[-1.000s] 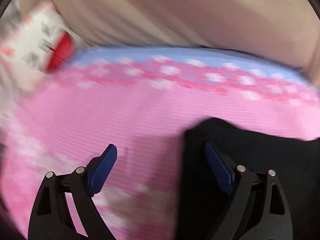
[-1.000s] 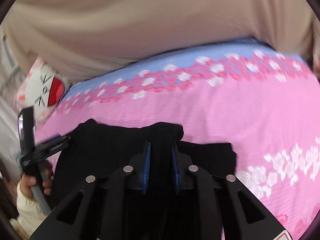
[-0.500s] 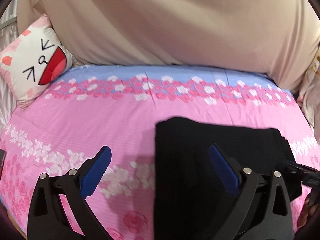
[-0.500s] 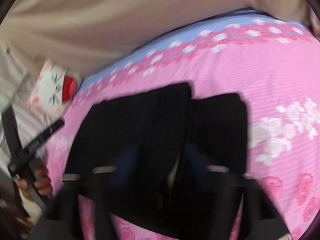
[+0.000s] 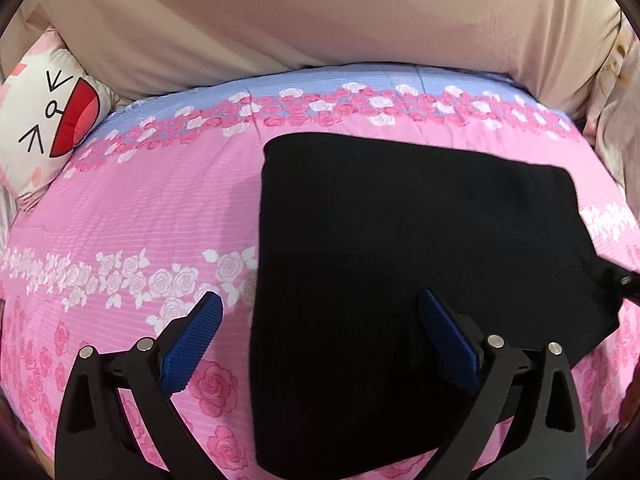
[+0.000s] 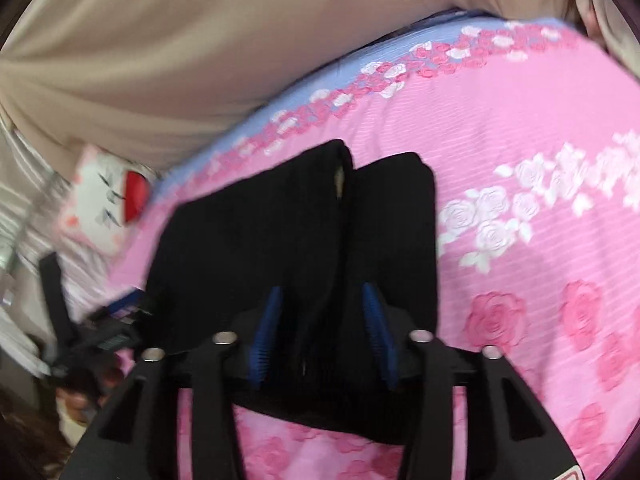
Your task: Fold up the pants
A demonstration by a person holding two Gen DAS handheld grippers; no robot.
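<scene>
The black pants (image 5: 400, 248) lie folded into a flat rectangle on the pink rose bedspread (image 5: 152, 208). My left gripper (image 5: 320, 340) is wide open above the folded pants' left edge and holds nothing. In the right wrist view the pants (image 6: 288, 240) show stacked folded layers with a crease running toward me. My right gripper (image 6: 322, 340) is part open, its blue pads on either side of the fold's near edge; the cloth sits loose between them. The right gripper's tip (image 5: 624, 280) shows at the pants' right edge in the left wrist view.
A white cat-face pillow (image 5: 48, 128) lies at the bed's far left, also in the right wrist view (image 6: 104, 204). A beige sheet (image 5: 320, 20) hangs behind the bed. The left gripper and the hand holding it (image 6: 80, 344) show at the bed's left edge.
My right gripper has opened and let go of the pants' fold. My left gripper has drawn back and up, so more of the folded pants and the bed shows.
</scene>
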